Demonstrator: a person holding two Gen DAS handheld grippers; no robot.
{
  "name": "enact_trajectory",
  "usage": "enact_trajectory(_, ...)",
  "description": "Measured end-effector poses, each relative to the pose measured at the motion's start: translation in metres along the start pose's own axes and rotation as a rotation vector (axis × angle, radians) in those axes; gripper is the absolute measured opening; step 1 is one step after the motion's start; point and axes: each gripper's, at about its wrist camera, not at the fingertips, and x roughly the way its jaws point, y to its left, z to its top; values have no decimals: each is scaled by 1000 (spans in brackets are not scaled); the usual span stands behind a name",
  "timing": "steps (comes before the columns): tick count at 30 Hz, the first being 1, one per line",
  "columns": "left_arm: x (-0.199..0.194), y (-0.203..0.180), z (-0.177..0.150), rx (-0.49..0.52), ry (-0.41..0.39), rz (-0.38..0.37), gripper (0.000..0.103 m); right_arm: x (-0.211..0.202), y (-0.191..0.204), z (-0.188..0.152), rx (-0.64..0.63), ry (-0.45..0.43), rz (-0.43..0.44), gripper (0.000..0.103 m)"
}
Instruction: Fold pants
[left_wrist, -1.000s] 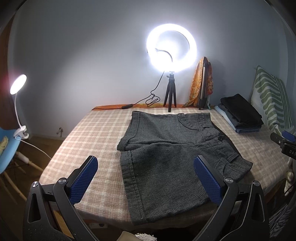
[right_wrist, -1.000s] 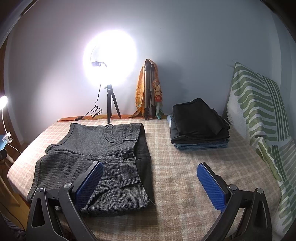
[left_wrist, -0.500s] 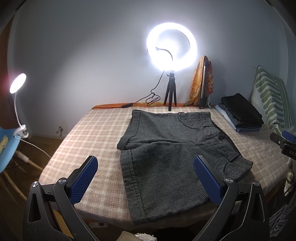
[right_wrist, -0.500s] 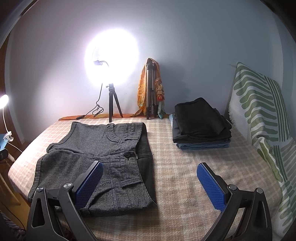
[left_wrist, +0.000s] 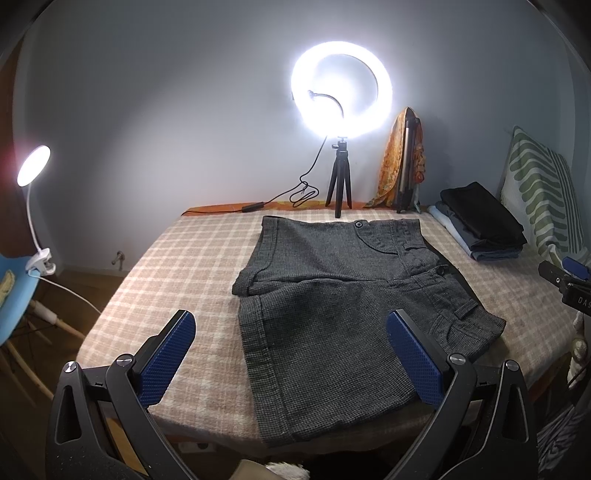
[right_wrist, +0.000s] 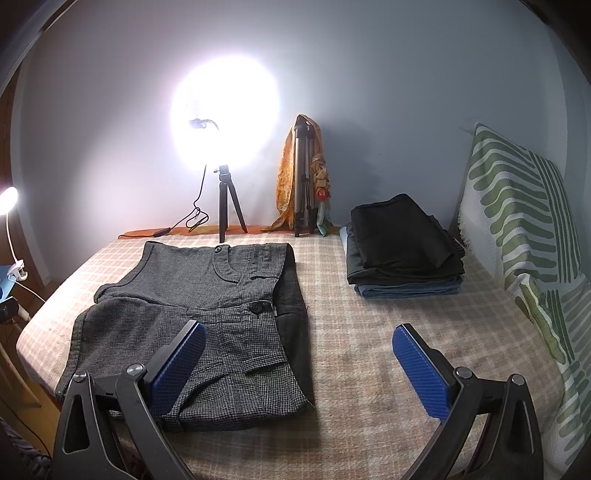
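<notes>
**Grey Shorts Spread on the Checked Bed, Both Grippers Held Wide**

Checked beige-and-cream cloth covers the wide bed (left_wrist: 177, 266), which fills the middle of both views and reaches back to a pale blue-grey wall. On it, towards the near edge, lie the dark grey woven short pants (left_wrist: 332, 295), spread flat with the waistband at the right and the two legs pointing left. The nearer leg hangs slightly over the bed's front edge; the farther leg lies flat, its cuff turned up. Dark lining shows along the waistband in the right wrist view (right_wrist: 291, 295).

At the bed's right side leans a white cushion with green wavy stripes (right_wrist: 517, 214). Just beside it sits a stack of folded clothes, black on top and blue denim beneath (right_wrist: 402, 251), well apart from the pants.

A glowing white ring light on a small black tripod (left_wrist: 341, 85) stands at the back edge of the bed. Near it leans a folded silver tripod draped with an orange patterned scarf (left_wrist: 404, 162). A white clip-on desk lamp (left_wrist: 33, 170) shines at far left, clamped to a light blue chair (left_wrist: 14, 291).

The left gripper (left_wrist: 291, 354), blue textured pads on black fingers, hovers over the nearer leg, fingers spread wide and holding nothing. The right gripper (right_wrist: 299, 362) hovers over the waistband end, its fingers likewise wide apart and empty.
</notes>
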Motion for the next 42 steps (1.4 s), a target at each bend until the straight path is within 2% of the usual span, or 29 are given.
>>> enact_trajectory(3, 2, 1, -1, -2, 4, -4, 103, 1, 2, -1, -5, 1, 7, 102)
enact_trajectory(10, 17, 3, -8, 1, 66, -66, 103, 3, 7, -5, -37, -1, 30, 99)
enact_trajectory(13, 20, 2, -10, 6, 72, -66, 103, 5, 9, -6, -49, 2, 26, 99)
enact_trajectory(20, 22, 7, -18, 53, 60, -106, 103, 9, 12, -9, -65, 8, 40, 98)
enact_trajectory(29, 29, 4, -34, 173, 90, -89, 102, 18, 25, -21, -130, 34, 114, 98)
enact_trajectory(34, 33, 4, -41, 191, 136, -148, 101, 25, 35, -30, -187, 58, 165, 93)
enact_trajectory(38, 35, 5, -48, 215, 141, -164, 95, 31, 39, -35, -234, 82, 186, 90)
enact_trajectory(42, 43, 13, -55, 208, 166, -250, 84, 38, 40, -41, -304, 101, 227, 87)
